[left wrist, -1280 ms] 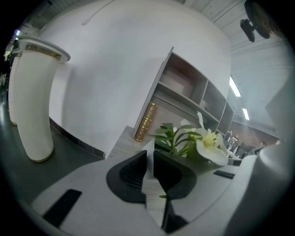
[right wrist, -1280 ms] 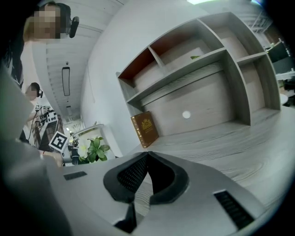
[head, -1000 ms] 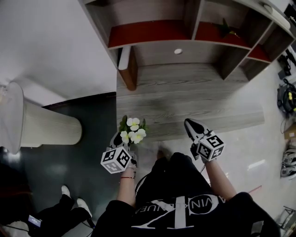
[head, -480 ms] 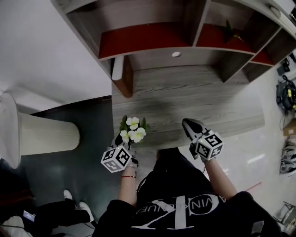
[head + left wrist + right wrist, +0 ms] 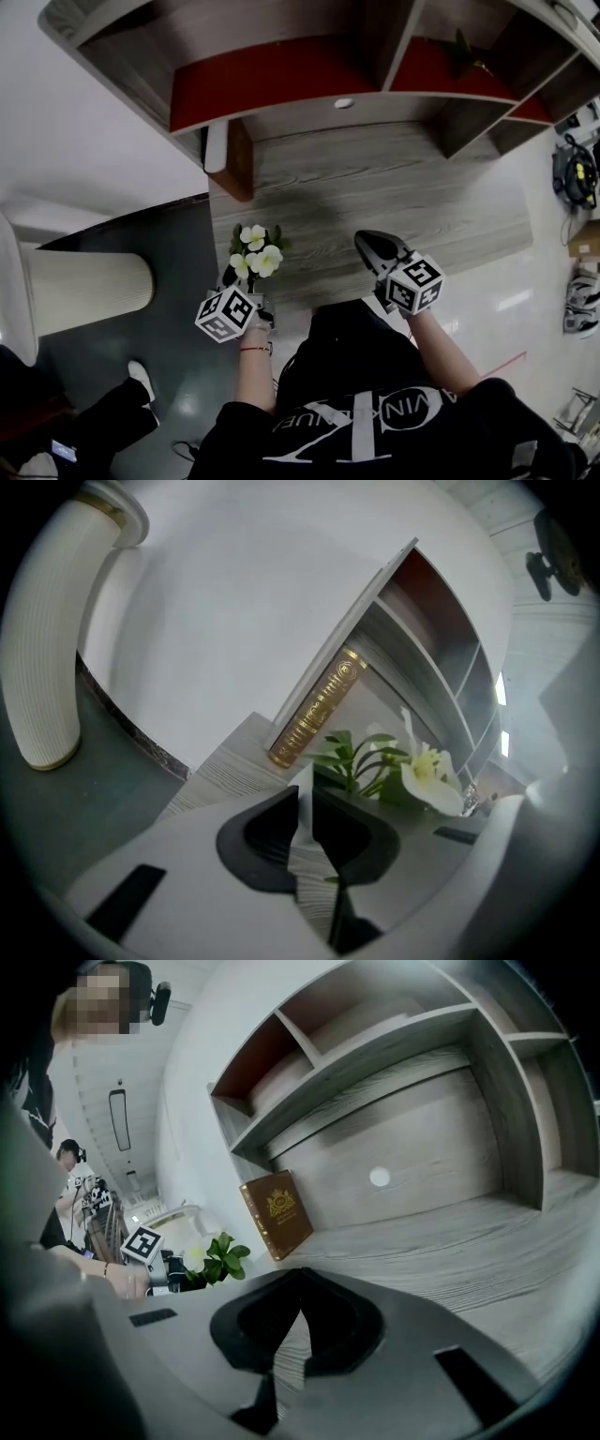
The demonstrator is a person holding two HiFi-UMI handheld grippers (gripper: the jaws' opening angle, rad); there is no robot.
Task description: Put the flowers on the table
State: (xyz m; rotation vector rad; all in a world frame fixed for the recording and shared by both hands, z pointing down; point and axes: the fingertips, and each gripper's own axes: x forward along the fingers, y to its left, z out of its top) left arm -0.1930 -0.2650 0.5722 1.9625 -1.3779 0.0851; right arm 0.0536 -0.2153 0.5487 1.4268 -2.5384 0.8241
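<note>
While the left gripper [image 5: 242,277] pinches the stem of the flowers [image 5: 255,253] in its closed jaws, the white blooms stand over the tabletop's [image 5: 403,187] front edge, straight out from the upright book [image 5: 238,159]. Further right of the book, the right gripper [image 5: 371,246] hovers closed and empty over that edge.

Your worktop [image 5: 375,187] lies open across its middle and right. At its back left a book [image 5: 240,161] stands. The shelf [image 5: 272,80] overhangs the rear, and its upright [image 5: 464,127] walls the right. A ribbed column [image 5: 84,291] stands off the left edge, near the flowers [image 5: 255,258] in your left claw [image 5: 234,278].
</note>
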